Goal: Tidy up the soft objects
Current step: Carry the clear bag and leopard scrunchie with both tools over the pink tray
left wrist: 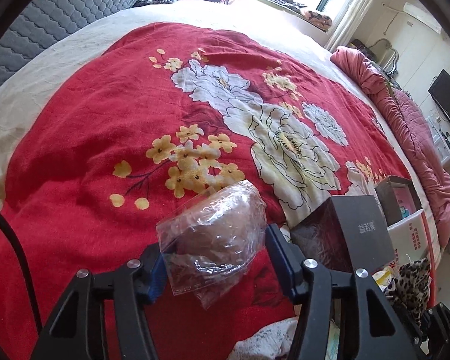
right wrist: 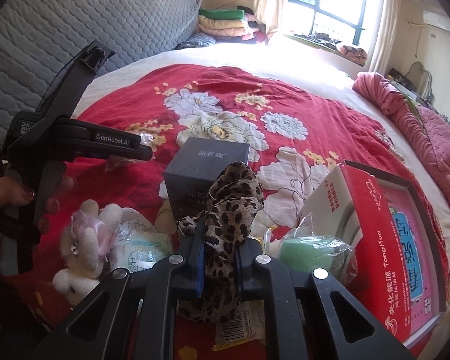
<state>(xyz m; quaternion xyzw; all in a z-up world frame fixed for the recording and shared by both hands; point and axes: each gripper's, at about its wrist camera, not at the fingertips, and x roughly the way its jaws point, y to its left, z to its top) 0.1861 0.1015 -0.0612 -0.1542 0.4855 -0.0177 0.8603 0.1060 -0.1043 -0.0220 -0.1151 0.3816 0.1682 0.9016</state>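
Left wrist view: the left gripper (left wrist: 216,258) straddles a crinkled clear plastic bag with something brown inside (left wrist: 214,234), which lies on a red bedspread printed with white and yellow flowers (left wrist: 84,126). The blue-padded fingers (left wrist: 280,252) stand at either edge of the bag. Whether they press it or only flank it cannot be told here. A dark grey cardboard box with pale lettering (left wrist: 354,231) stands just to the right, touching or nearly touching the bag, with an open red-and-white carton (left wrist: 402,198) beyond it and a scrap of leopard-print fabric (left wrist: 411,282) at the lower right edge.

Right wrist view: the right gripper (right wrist: 219,258) has its fingers pressed tight on a leopard-print soft cloth (right wrist: 231,198), which bunches up above the jaws in front of the dark grey box (right wrist: 207,162). A person's hand with dark red nails (right wrist: 24,201) holds the left gripper's handle (right wrist: 60,147) at the left edge. Loose items lie all around: a white and pink plush toy (right wrist: 87,237), a pale green wrapped packet (right wrist: 147,249), a green block in clear film (right wrist: 312,249), and the large red-and-white carton (right wrist: 390,228) standing open.

By the look of it, sorting has barely begun. Two items are in hand, while the rest lie scattered on the bedspread, and none is visibly put away.
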